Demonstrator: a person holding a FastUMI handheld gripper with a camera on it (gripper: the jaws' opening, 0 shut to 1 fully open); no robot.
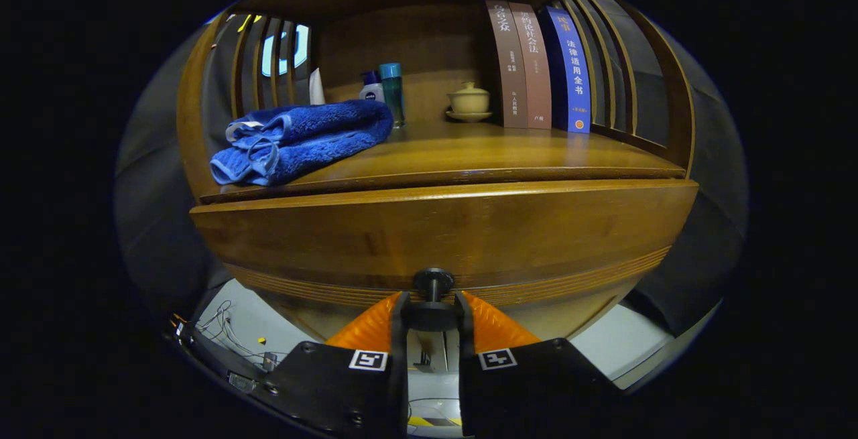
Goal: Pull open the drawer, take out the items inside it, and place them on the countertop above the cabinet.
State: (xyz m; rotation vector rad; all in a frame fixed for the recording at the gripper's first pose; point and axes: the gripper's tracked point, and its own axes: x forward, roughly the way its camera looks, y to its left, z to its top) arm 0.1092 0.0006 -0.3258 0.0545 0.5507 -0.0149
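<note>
**Wooden drawer front, knob in the grip**

Brown polished wood fills what we see: a wide drawer front (442,238) with a small dark round knob (433,283) low at its middle. Our hand-held gripper (433,315) has its two fingers drawn in close around the knob's head, one on each side, and we judge them clamped on it. The drawer looks closed or barely started, and its contents are hidden from us.

Above the drawer lies the wooden desk (482,151), where the items must end up. On it we see a folded blue towel (301,141) at the near left, two small bottles (383,90) behind it, a cream lidded cup on a saucer (468,102) farther back, and three upright books (539,67) at the far right.

We judge the step in hand to be the pull. To do it well, we should keep the grip firm behind the knob's head and draw straight back along the drawer's run, level and steady, never twisting, so the knob does not slip free. The clear middle of the desk looks best for setting items down.
</note>
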